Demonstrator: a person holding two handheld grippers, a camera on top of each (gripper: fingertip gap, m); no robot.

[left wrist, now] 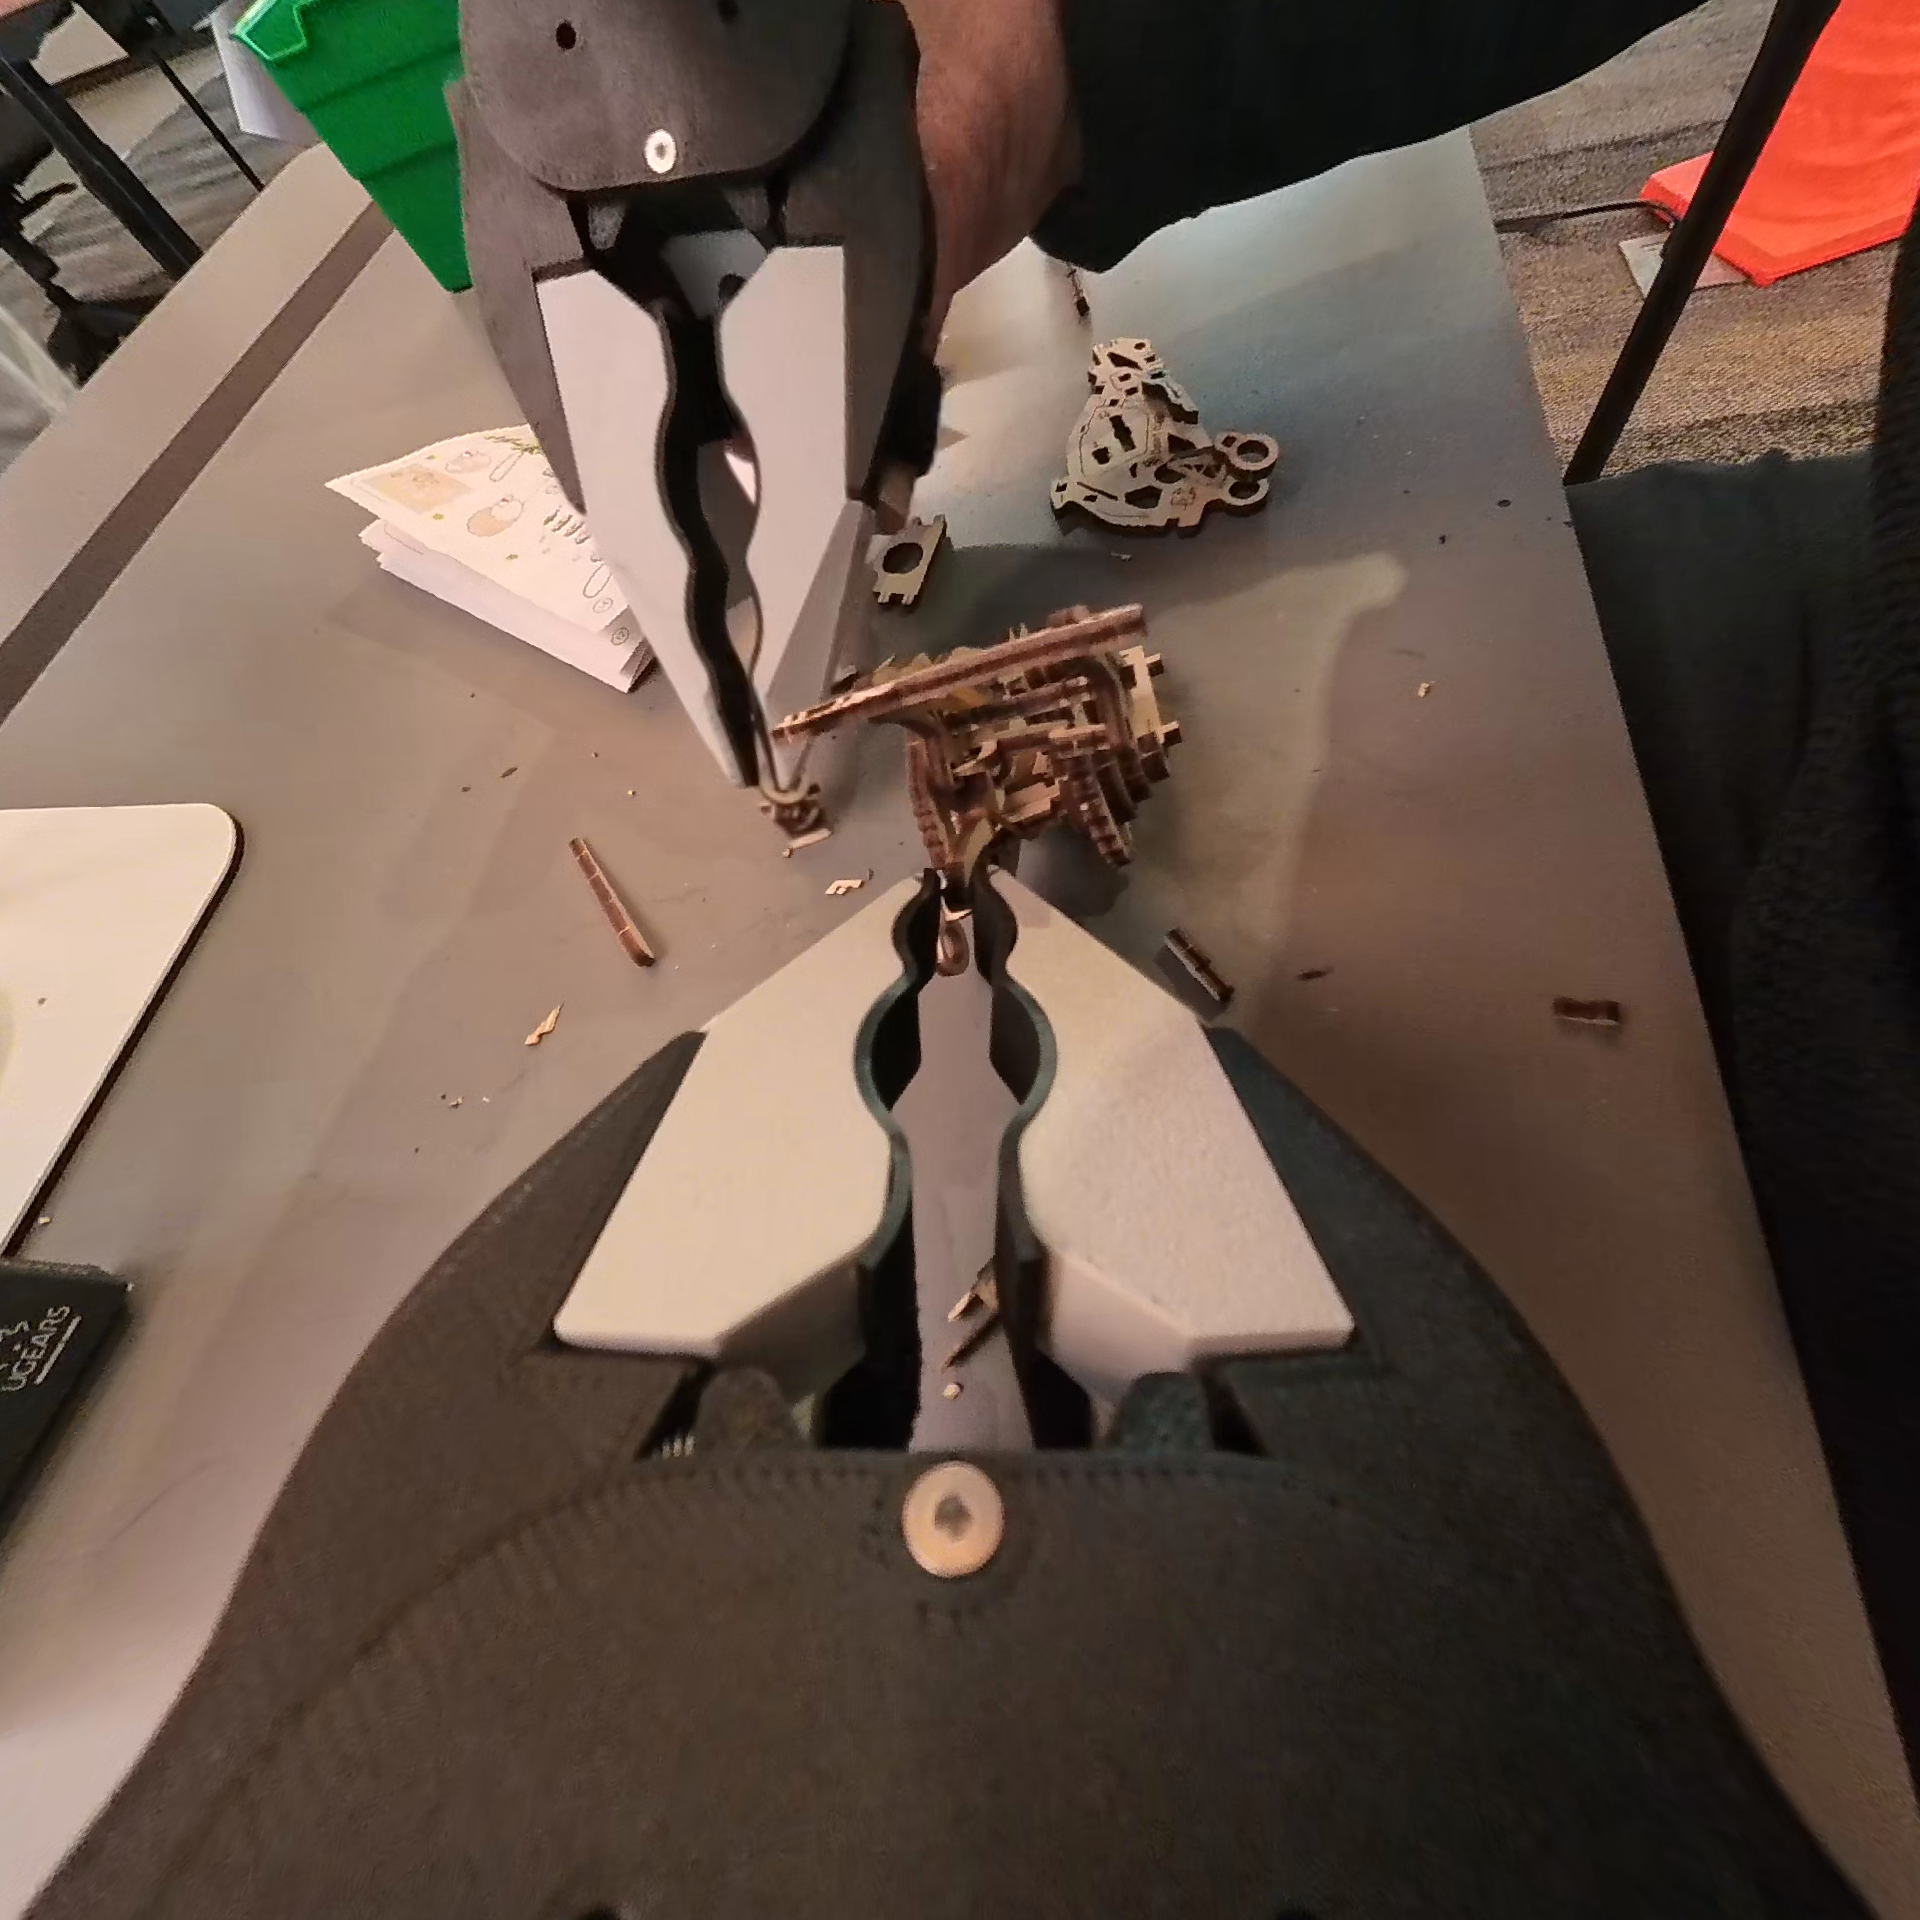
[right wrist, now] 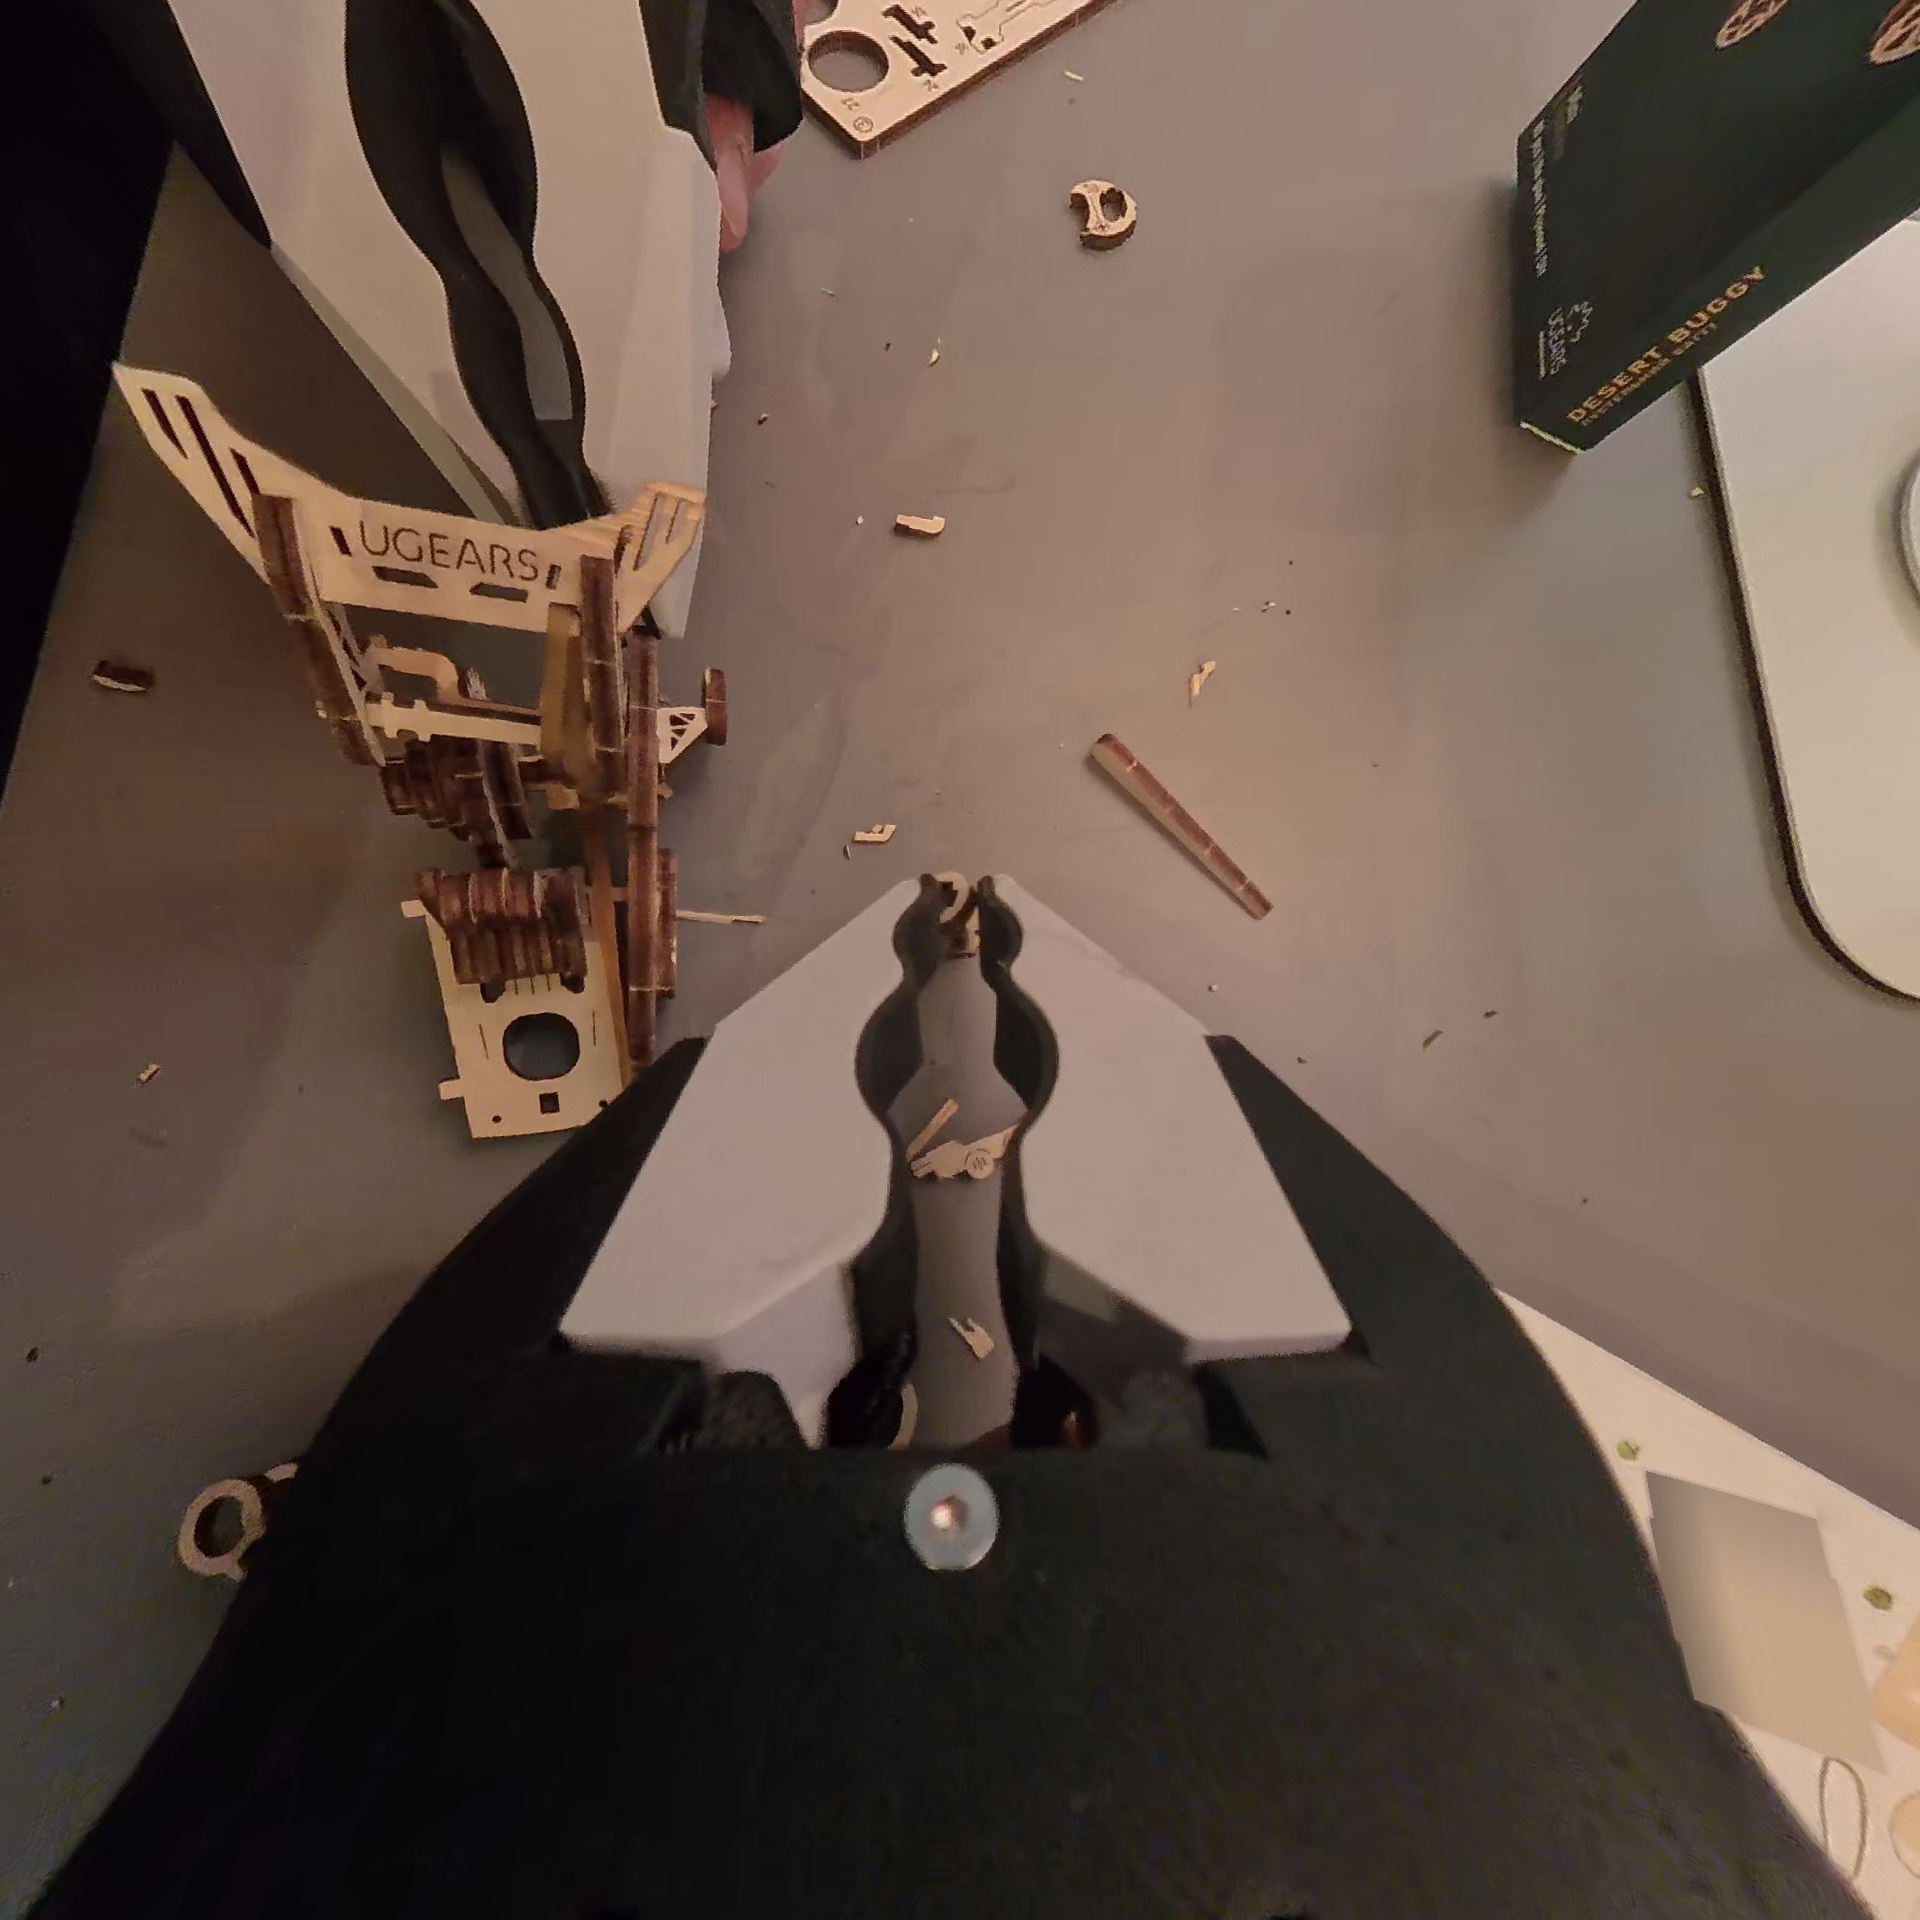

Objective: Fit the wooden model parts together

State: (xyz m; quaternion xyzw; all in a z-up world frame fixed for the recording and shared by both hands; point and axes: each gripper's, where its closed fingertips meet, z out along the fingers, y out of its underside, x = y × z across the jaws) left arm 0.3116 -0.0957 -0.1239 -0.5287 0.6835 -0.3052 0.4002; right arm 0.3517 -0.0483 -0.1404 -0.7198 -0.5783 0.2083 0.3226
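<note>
The part-built wooden model (left wrist: 1023, 743) stands on the grey table (left wrist: 364, 790). My left gripper (left wrist: 951, 896) is shut on the model's near edge, with a small hooked bit of it between the fingers. My right gripper (left wrist: 764, 784) reaches down from the far side, just left of the model, shut on a small curved wooden part (left wrist: 795, 810) that touches the table. In the right wrist view, my right gripper (right wrist: 956, 896) pinches that part (right wrist: 954, 902) at its tips. The model (right wrist: 499, 727) stands to its left, with the left gripper (right wrist: 587, 488) behind it.
A wooden stick (left wrist: 613, 902) (right wrist: 1179, 826), small offcuts and a flat cut-out piece (left wrist: 1153, 447) lie around. A folded booklet (left wrist: 499, 551), a green bin (left wrist: 353, 104), a white board (right wrist: 1829, 675), a dark box (right wrist: 1704, 208) and a punched wood sheet (right wrist: 935, 62) ring the area. My hands' fingertips stand some 7 centimeters from each other. To reach the wooden stick (right wrist: 1179, 826) in a straight line is about 5 centimeters for my right fingers, about 11 centimeters for my left. It is also in sight in the left wrist view (left wrist: 610, 890).
</note>
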